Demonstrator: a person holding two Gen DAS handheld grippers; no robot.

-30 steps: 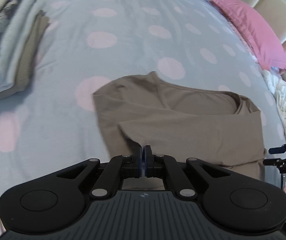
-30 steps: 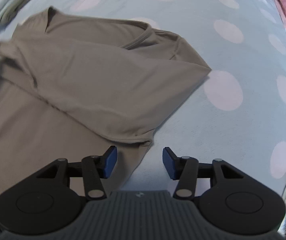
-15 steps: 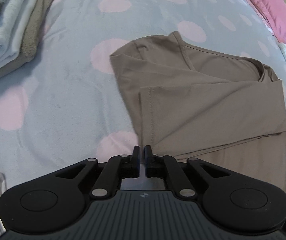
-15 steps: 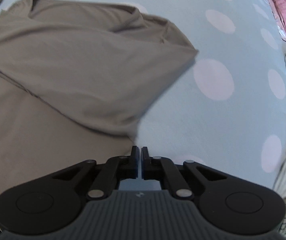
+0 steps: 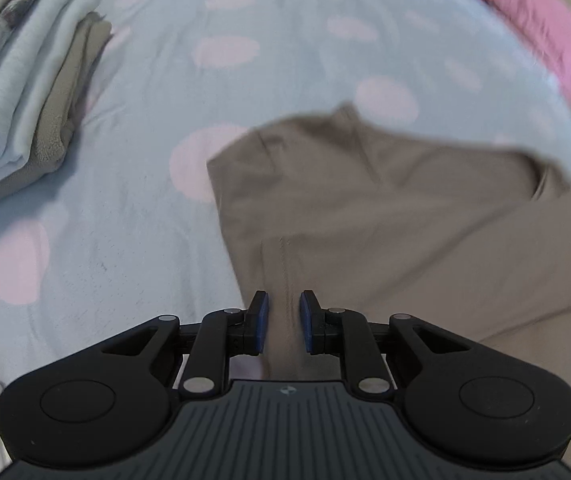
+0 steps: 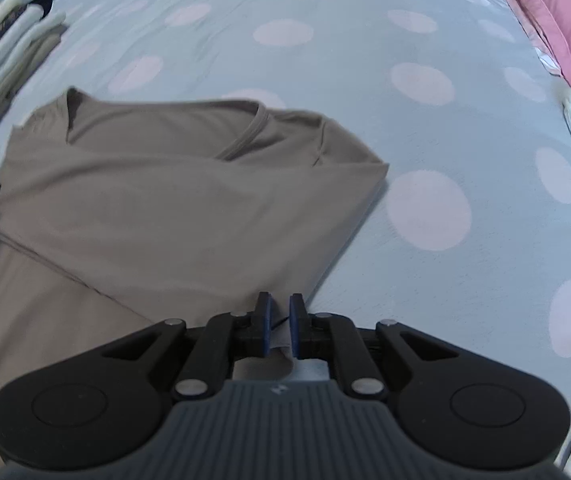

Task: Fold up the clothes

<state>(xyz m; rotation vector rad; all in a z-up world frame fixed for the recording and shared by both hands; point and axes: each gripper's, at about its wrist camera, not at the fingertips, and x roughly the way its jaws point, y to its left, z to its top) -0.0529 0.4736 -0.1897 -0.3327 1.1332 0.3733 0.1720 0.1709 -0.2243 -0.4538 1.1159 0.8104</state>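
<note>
Left wrist view: my left claw is opening, the brown shirt hem loose between the pads; a second ago it was clamped shut. Sleeve fold released, I judge.

Right wrist view: my right claw is opening slightly over the shirt's edge, unpinched, after snapping closed from wide. The shirt lies mid-bed, sleeves folded in.

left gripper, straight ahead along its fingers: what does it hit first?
Most likely the brown T-shirt: the left gripper points down at its folded sleeve hem, cloth showing between the opening jaws. Beneath lies the spotted bedsheet. Depth is hard to judge.
</note>
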